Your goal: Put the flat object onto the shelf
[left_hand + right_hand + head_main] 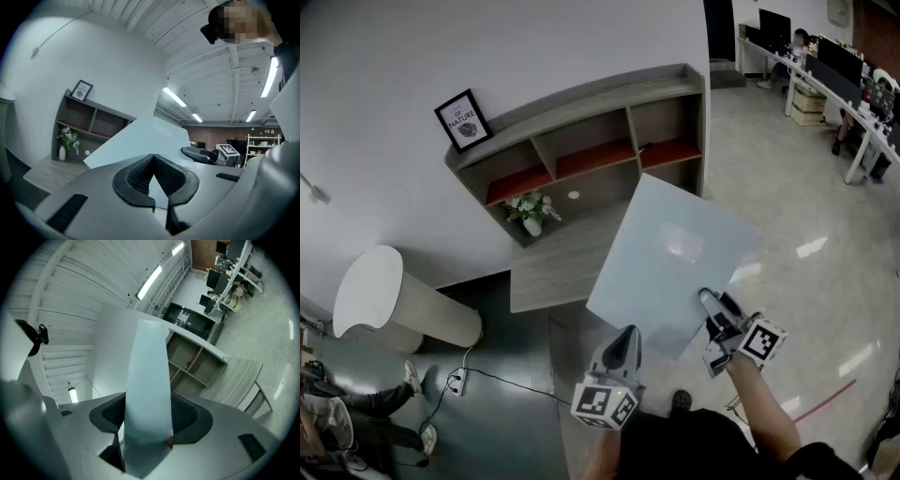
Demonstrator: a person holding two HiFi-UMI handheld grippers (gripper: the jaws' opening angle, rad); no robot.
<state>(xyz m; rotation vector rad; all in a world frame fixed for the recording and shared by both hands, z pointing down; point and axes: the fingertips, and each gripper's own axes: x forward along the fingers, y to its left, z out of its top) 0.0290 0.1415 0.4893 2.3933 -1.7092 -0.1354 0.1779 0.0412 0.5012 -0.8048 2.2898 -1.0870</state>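
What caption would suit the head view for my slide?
Left gripper and right gripper hold a pale flat board by its near edge in front of a grey shelf.

Shelf unit (609,131): against the wall, behind the low platform (548,272).
Framed picture (464,119): on the shelf unit's top, left end.
Vase of flowers (532,214): on the platform, back left, under the shelf unit's left compartment.
Flat board (670,253): before the shelf unit, over the platform's right part; left gripper (628,334) and right gripper (710,300) at its near edges.
Power strip (457,382): on the floor, left of the platform.
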